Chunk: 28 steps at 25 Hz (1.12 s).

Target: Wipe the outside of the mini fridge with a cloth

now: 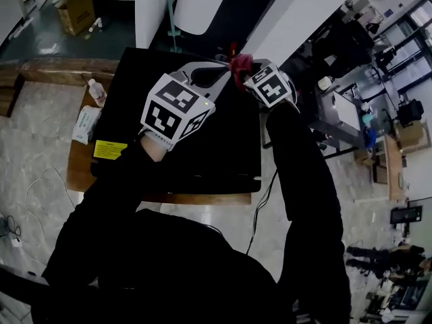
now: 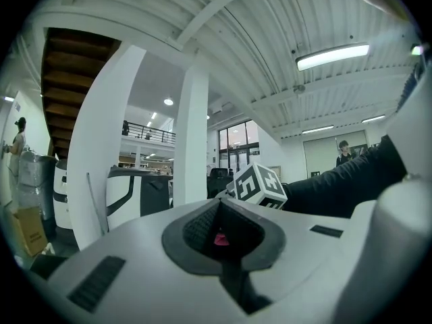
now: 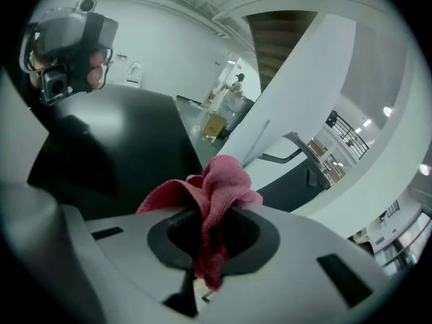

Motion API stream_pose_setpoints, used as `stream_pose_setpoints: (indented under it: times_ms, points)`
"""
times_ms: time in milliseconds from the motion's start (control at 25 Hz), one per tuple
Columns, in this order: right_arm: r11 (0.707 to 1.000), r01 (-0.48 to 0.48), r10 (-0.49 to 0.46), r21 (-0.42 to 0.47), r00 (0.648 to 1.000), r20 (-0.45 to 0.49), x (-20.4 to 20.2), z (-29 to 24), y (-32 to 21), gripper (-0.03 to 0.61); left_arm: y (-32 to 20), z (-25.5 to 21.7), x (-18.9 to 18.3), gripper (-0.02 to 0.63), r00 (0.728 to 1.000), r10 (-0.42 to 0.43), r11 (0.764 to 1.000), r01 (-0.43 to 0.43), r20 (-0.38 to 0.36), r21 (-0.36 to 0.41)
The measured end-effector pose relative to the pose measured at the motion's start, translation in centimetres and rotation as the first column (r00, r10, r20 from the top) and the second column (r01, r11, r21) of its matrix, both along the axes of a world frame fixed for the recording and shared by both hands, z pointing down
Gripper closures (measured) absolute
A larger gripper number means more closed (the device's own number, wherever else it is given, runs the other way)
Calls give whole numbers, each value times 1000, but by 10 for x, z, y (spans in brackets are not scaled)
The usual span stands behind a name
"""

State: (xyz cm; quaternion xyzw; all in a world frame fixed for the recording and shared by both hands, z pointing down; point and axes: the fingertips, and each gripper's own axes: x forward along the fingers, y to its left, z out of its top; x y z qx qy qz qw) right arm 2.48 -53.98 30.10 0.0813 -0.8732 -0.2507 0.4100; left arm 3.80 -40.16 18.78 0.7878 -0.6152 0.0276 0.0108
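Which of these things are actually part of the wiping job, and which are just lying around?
For the job: red cloth, pinched in the right gripper; left gripper; black mini fridge.
Lying about: bottle, white packet, cardboard box.

We get bright, even indoor light, mostly from a ceiling strip lamp [image 2: 332, 56], with no hard shadows. Both gripper views fisheye hard with black corners, and the cloth [image 3: 216, 187] reads sharp. The head view is dimmer: the black mini fridge [image 1: 223, 140] top swallows detail and the edges bend.
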Motion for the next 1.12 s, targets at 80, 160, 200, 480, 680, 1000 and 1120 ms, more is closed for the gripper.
stream_pose_setpoints:
  times_ms: [80,160,200,480,680,1000,1120]
  points:
    - [998,40,-40,-41,999,-4,-1,0,9,529,0,1,-1,609,1000,-12,1000,12,11,-6]
    - [991,78,-77,-109,997,14,2,-1,23,530,3,1,0,609,1000,-24,1000,24,18,-13]
    - [987,97,-95,-131,995,21,5,-1,31,530,5,1,2,609,999,-31,999,31,19,-13]
    - [960,229,-226,-164,974,33,39,-3,97,531,30,10,29,609,994,-105,994,105,18,-29]
    - [929,321,-318,-183,947,48,83,-3,157,530,62,13,63,609,985,-168,985,169,33,-41]
    - [879,438,-437,-186,898,49,156,-7,240,531,105,14,132,609,976,-204,977,208,79,-52]
    - [864,463,-463,-199,885,50,181,-6,259,530,119,17,159,609,973,-213,975,217,88,-45]
